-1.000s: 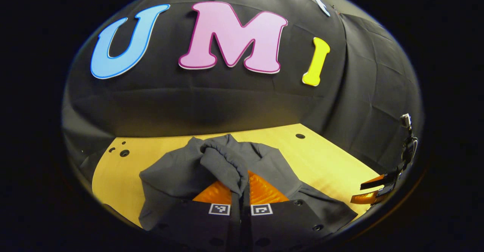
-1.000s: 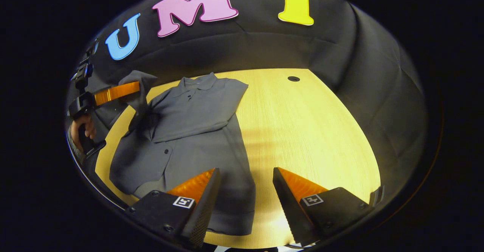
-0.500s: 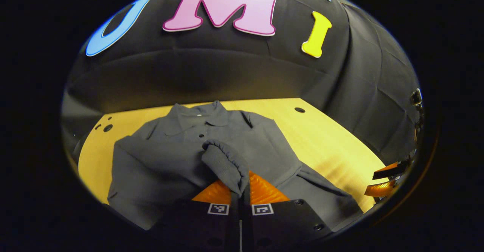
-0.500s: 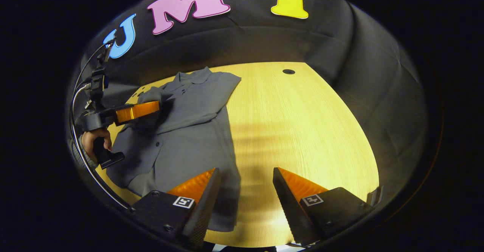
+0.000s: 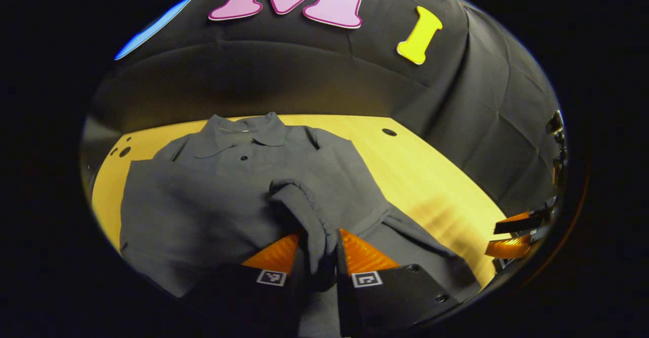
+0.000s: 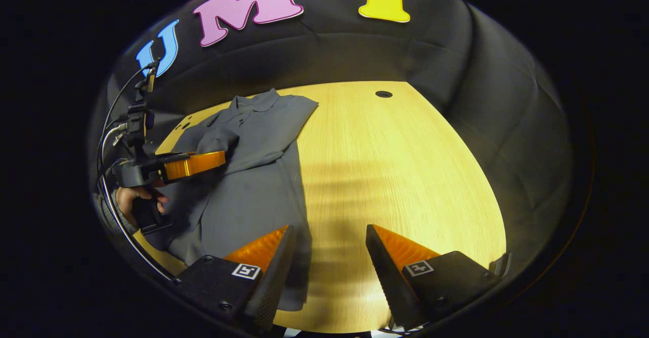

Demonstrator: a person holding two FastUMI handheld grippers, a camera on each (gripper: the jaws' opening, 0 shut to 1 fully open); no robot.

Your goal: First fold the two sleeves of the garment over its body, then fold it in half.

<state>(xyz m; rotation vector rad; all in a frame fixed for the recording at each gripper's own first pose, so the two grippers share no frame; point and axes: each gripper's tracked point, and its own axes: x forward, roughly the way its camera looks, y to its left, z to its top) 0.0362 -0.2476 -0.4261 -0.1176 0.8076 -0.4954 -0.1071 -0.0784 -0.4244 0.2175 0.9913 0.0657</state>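
Observation:
A grey collared shirt lies face up on the wooden table, collar toward the wall. Its far-side sleeve is folded flat across the chest. My left gripper hangs over the shirt's body with its jaws parted a little; the other sleeve's cuff droops loosely in the gap. In the right gripper view that gripper hovers over the shirt, a hand on its handle. My right gripper stands wide open and empty above the table by the shirt's hem.
Bare wood stretches to the right of the shirt. A round hole sits near the table's far edge, and small holes mark the far left corner. Black cloth walls close in the back and sides. The right gripper shows at the table's right edge.
My left gripper carried the sleeve cuff in over the shirt's body and lowered it, and its jaws have now parted. The right gripper stayed nearly still, open.

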